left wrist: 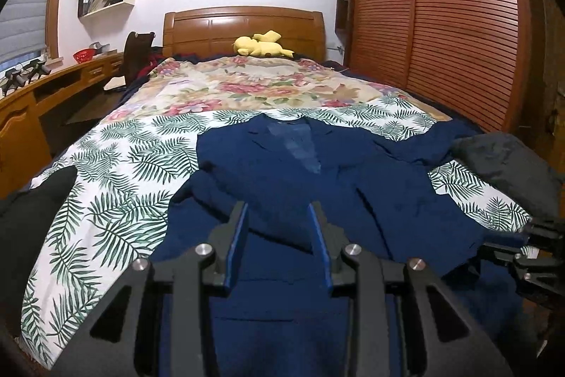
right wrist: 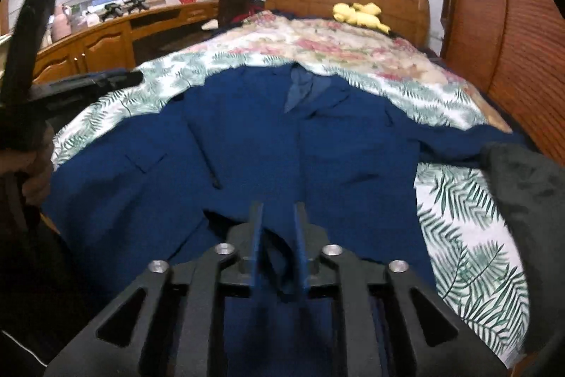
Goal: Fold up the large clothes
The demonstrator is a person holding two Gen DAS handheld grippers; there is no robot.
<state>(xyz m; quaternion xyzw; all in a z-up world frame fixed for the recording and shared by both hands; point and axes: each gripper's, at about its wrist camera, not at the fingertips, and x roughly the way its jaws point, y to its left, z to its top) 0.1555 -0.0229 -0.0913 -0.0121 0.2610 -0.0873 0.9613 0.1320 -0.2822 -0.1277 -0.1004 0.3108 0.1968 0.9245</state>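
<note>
A navy blue jacket lies face up on the bed, collar toward the headboard; it also shows in the right wrist view. My left gripper is open just above the jacket's lower left part, nothing between its fingers. My right gripper is nearly closed on a fold of the jacket's hem at the near edge. The right gripper also shows at the right edge of the left wrist view. The left gripper shows at the left of the right wrist view.
The bed has a leaf-print sheet and a floral blanket. A dark garment lies at the bed's right edge, another at the left. A yellow plush toy sits by the headboard. A wooden desk stands left, a wardrobe right.
</note>
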